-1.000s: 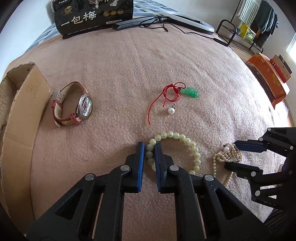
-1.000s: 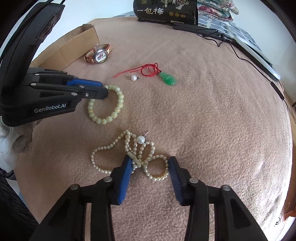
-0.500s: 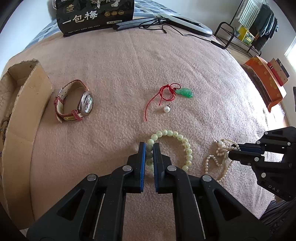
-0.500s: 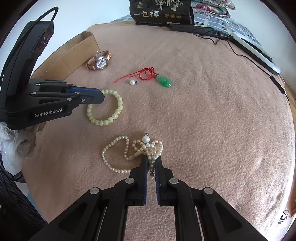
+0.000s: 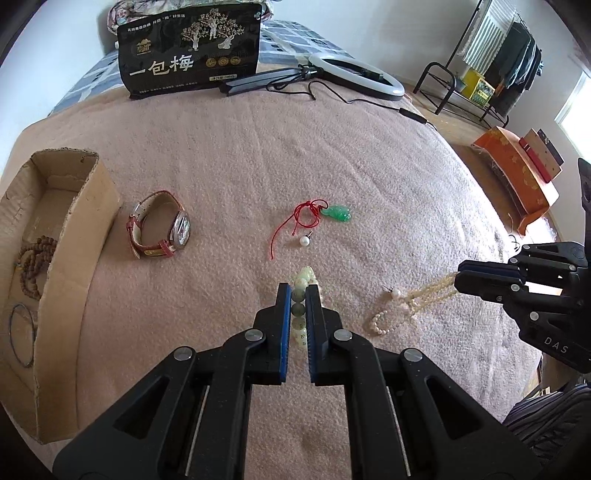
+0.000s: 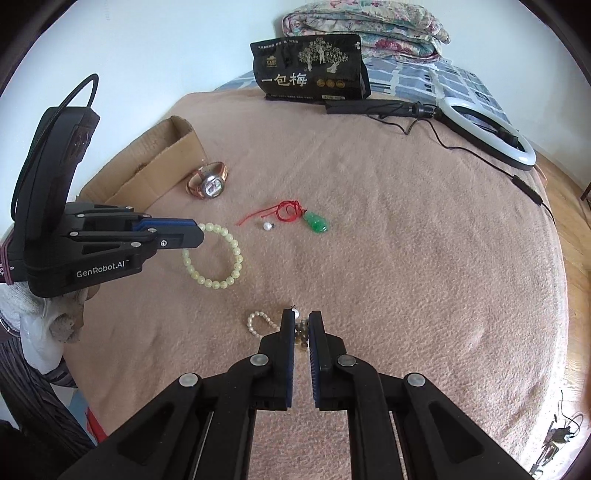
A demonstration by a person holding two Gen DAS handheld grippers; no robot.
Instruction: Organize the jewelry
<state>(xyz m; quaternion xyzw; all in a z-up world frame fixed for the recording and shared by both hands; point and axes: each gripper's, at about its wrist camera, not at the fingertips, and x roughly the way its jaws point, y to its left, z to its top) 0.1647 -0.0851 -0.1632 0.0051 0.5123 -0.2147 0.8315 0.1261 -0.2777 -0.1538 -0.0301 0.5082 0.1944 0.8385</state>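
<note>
The left gripper [image 5: 298, 295] clamps its jaws on a green bead bracelet [image 6: 218, 254]. Right of the bracelet, the right gripper [image 6: 301, 325] grips a pearl necklace [image 5: 402, 308] above the blanket [image 5: 221, 166].

Pretty sure I'm in someone's bedroom: pink blanket [image 5: 369, 155] spread over a bed, folded floral quilt [image 6: 365, 33] by the wall, clothes rack [image 5: 498, 55] in the corner, wood floor [image 6: 569, 206].

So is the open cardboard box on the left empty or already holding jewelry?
Not empty. The cardboard box already holds a brown wooden bead string and a thin dark ring-shaped bangle.
</note>
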